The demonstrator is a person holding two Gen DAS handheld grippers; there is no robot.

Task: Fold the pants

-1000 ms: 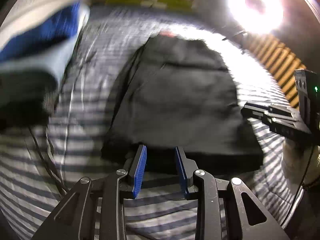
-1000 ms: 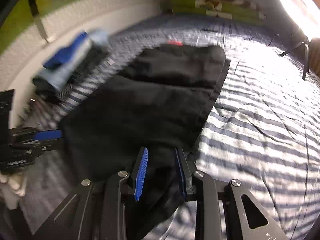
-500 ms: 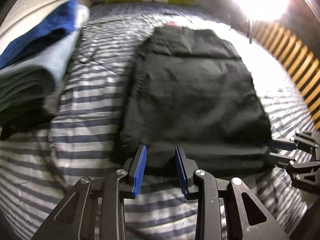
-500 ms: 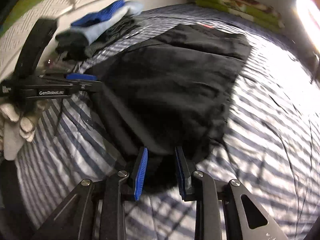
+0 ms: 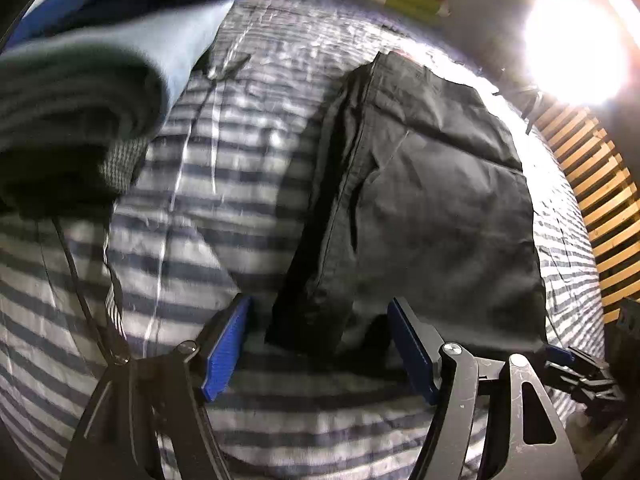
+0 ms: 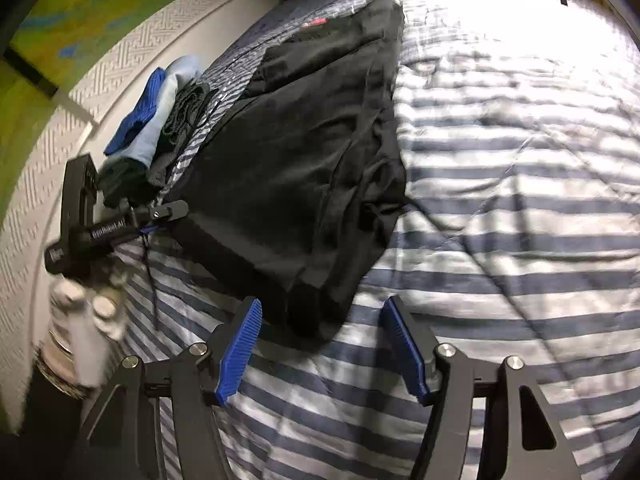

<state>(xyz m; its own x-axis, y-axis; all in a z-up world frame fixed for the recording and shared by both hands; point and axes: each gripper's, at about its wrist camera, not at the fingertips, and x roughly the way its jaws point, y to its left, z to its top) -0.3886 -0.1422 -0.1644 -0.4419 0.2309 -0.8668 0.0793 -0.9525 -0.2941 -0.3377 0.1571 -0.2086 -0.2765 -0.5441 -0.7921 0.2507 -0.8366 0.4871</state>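
Between each gripper's (image 5: pixel 320 344) spread jaws lie pants (image 5: pixel 432 200).

A big bed with a blue and white striped blanket (image 6: pixel 520 208) fills the room. A bright lamp (image 5: pixel 576 44) shines far right. Wooden slats (image 5: pixel 600 200) stand on the right. The white bumpy wall (image 6: pixel 52 128) is on the left.

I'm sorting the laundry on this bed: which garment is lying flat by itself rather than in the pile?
The black pants, spread flat on the striped quilt; the blue, light blue and dark folded clothes sit stacked beside the wall.
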